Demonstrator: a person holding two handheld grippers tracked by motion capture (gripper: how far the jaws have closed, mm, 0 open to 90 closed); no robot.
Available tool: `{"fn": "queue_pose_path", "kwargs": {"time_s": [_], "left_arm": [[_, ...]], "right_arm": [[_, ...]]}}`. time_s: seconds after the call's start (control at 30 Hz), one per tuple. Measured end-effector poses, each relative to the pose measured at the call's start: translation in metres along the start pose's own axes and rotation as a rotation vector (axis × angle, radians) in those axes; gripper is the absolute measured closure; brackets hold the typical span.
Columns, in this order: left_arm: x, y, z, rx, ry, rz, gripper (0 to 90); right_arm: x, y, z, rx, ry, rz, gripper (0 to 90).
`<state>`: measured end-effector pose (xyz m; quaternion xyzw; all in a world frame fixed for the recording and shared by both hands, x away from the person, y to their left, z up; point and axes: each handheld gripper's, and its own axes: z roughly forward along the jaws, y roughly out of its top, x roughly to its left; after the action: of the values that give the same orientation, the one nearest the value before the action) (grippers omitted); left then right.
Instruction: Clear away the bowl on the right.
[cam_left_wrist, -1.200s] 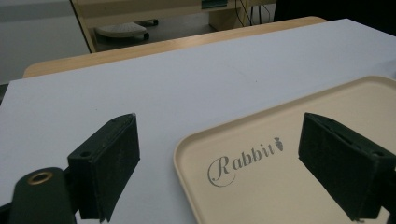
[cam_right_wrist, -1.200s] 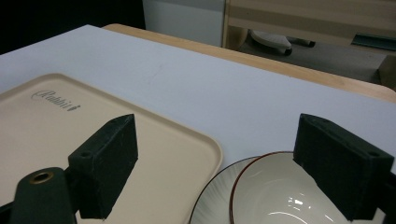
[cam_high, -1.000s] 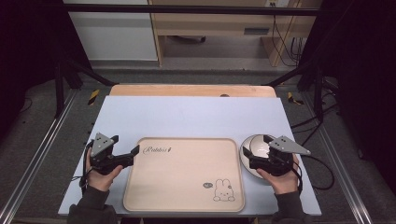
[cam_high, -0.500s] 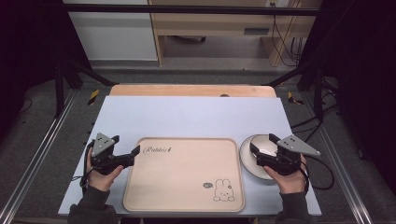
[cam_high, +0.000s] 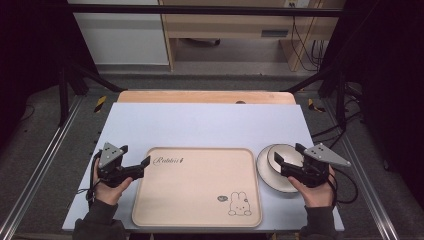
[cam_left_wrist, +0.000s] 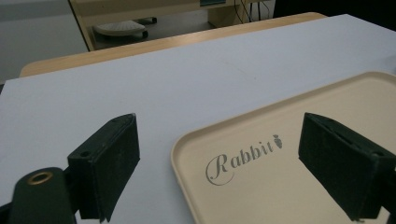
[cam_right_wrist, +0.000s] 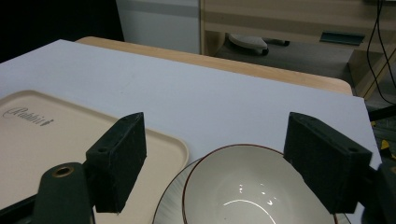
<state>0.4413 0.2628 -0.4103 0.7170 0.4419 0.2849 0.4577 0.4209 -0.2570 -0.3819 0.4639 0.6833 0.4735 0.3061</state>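
Compared with one second ago, the right gripper (cam_high: 283, 164) has drawn back a little toward the person, so that more of the bowl (cam_high: 285, 159) shows in front of it; the left gripper (cam_high: 141, 167) stays almost where it was. Both grippers have their jaws spread wide and they hold nothing.

The bowl is cream with a thin dark red rim (cam_right_wrist: 233, 147), and it stands upright in a ribbed white plate (cam_high: 265, 175) directly ahead of the right gripper, between its two open jaws in the right gripper view. The beige tray (cam_high: 195, 197) with the word "Rabbit" (cam_left_wrist: 240, 158) and a small rabbit drawing (cam_high: 239, 204) lies just beside the plate, on the side of the left jaw of the right gripper. The near left corner of the tray (cam_left_wrist: 180, 149) sits between the jaws of the left gripper.

The step in hand seems to be taking the bowl. To do it well, the right gripper should probably go forward and down so that one jaw enters inside the bowl and the other stays outside of the wall, then close slowly on the rim. A glazed wall may slip, therefore the grip should be deep and the lift straight up, otherwise the plate under it could be dragged. The left gripper could steady the tray edge meanwhile.
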Motion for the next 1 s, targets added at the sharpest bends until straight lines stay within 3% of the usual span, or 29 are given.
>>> {"fn": "queue_pose_path", "kwargs": {"time_s": [0.53,1.0], "left_arm": [[-0.001,0.0,0.001,0.004,-0.003,0.004,12.1],[-0.002,-0.001,0.002,0.007,-0.004,0.007,12.1]], "right_arm": [[-0.016,-0.004,0.0,0.05,-0.066,0.068,24.4],[-0.028,-0.015,0.01,0.083,-0.122,0.058,26.3]]}}
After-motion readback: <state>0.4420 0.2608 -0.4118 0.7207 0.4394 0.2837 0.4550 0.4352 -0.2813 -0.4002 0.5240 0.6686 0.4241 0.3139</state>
